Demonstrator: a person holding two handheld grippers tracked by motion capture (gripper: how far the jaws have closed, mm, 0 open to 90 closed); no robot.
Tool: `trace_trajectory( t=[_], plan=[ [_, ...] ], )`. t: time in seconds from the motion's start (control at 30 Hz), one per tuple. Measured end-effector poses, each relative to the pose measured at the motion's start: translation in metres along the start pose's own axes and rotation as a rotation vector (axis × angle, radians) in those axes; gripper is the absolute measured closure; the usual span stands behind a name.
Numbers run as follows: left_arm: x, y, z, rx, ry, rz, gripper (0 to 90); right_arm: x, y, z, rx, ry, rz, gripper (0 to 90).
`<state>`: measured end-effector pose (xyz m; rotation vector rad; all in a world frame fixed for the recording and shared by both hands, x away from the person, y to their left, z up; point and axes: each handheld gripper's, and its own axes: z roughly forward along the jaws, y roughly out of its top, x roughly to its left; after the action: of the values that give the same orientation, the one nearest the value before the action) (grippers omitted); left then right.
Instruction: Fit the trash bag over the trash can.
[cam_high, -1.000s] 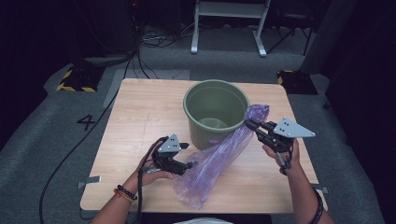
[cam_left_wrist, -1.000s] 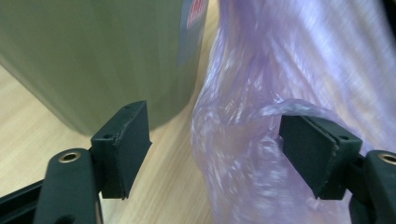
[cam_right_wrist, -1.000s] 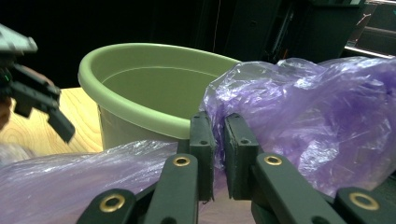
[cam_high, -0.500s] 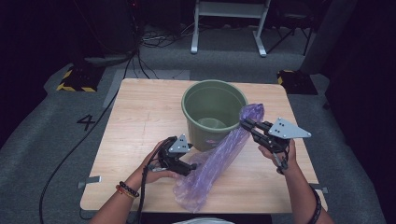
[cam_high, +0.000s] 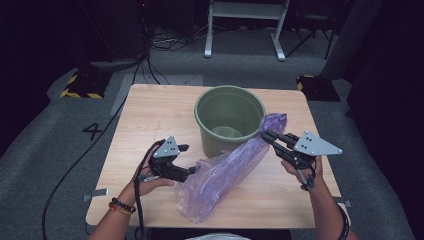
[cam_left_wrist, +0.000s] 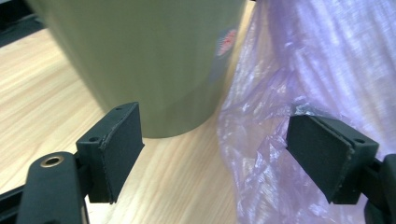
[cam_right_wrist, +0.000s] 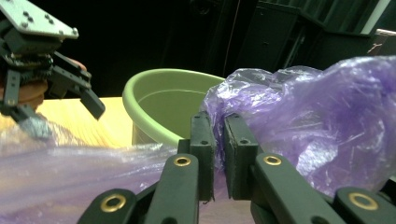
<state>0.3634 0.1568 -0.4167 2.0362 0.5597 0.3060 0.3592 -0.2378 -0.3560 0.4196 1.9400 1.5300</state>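
The right tool (cam_high: 265, 135) pinches the top of the purple bag (cam_high: 225, 175), which slants across the desk (cam_high: 150, 110) against the green bucket (cam_high: 229, 120), while the left tool (cam_high: 192, 171), its jaws just opened wide around the bag's edge without pressing, probably needs a fresh grip to spread the mouth over the rim.

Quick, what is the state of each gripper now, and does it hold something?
Left gripper: open, jaws have just been opening, one pad beside the purple plastic bag, no grip.
Right gripper: closed, pinching the bag's upper end.
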Motion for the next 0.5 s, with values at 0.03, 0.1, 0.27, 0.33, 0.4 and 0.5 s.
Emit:
trace_trajectory(
  t=[0.03, 0.1, 0.27, 0.33, 0.4, 0.5],
  plan=[
    [0.001, -0.001, -0.001, 0.002, 0.003, -0.004, 17.8, -0.001, -0.001, -0.002, -0.003, -0.003, 0.004, 84.1],
    [0.003, -0.003, -0.004, 0.002, 0.016, -0.005, 17.3, -0.003, -0.004, -0.008, -0.010, -0.015, 0.017, 84.9],
    [0.006, -0.008, -0.006, 0.011, 0.032, -0.015, 17.2, -0.013, -0.015, -0.021, -0.004, -0.046, 0.050, 85.6],
    [0.005, -0.007, -0.006, 0.005, 0.039, -0.015, 17.3, -0.017, -0.020, -0.024, 0.006, -0.056, 0.064, 85.7],
    [0.003, -0.004, -0.005, 0.000, 0.032, -0.009, 17.7, -0.018, -0.022, -0.025, 0.011, -0.064, 0.068, 85.7],
    [-0.005, 0.005, -0.003, -0.012, 0.006, 0.009, 17.4, -0.017, -0.019, -0.026, 0.003, -0.060, 0.059, 85.7]
  ],
)
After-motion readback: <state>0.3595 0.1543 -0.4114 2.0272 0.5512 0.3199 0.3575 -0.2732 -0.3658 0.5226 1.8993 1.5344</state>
